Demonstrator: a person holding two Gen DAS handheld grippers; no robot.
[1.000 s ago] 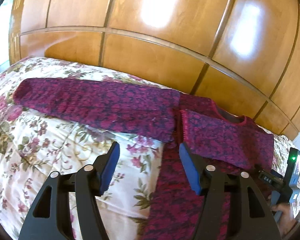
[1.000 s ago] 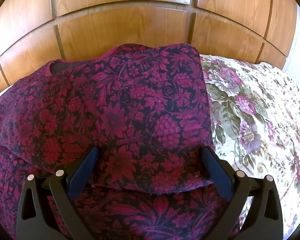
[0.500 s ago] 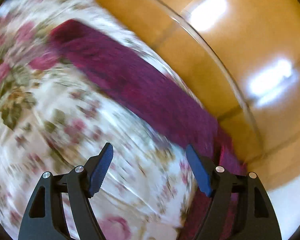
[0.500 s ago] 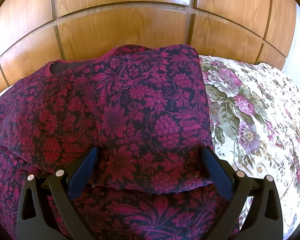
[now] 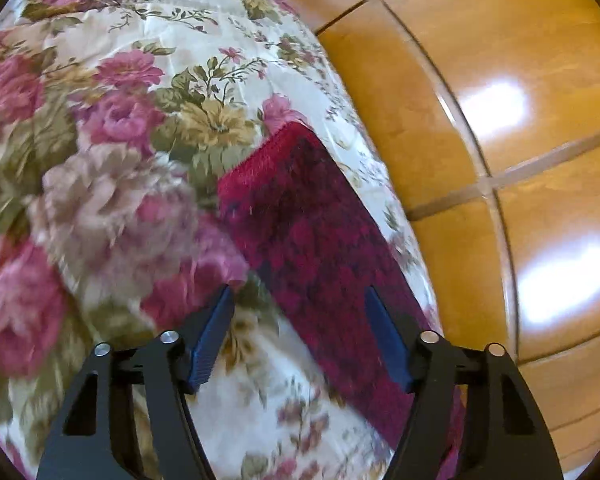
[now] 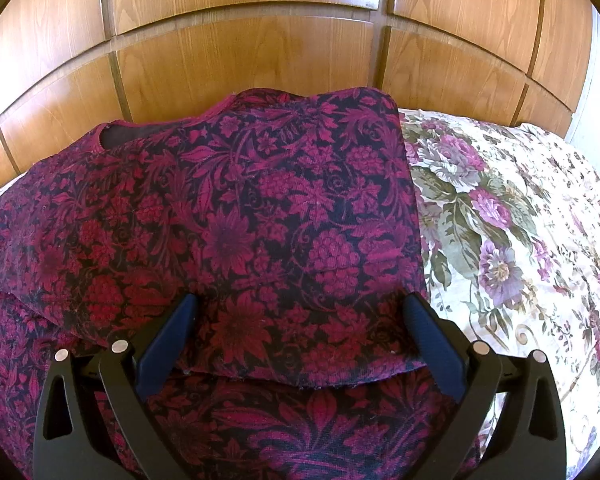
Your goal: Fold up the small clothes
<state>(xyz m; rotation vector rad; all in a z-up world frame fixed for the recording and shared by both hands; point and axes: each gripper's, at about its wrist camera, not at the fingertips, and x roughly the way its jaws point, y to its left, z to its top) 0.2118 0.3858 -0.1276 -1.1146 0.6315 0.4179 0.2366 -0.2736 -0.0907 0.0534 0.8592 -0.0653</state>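
I'm on the second sleeve fold now: my left gripper (image 5: 298,336) is angled down over the long outstretched sleeve (image 5: 304,232) of the magenta floral knit top, jaws parted at a middling width and just closing in, nothing pinched yet, the sleeve cloth lying under and just ahead of the right-hand pad while the left-hand pad hangs over the floral bedspread (image 5: 112,128). The ribbed cuff (image 5: 260,152) sits farther ahead of my fingertips, up and to the left. My right gripper (image 6: 300,340) hovers wide open and empty over the top's body (image 6: 228,240), where the other sleeve already looks folded across the chest, its edge running just below my pads; the neckline (image 6: 140,134) lies ahead, near the wooden headboard (image 6: 240,52). Next, I reckon, I need to reach on to that cuff, nip the knit without snagging the bedspread beneath, then carry it back across the body to match the first fold.
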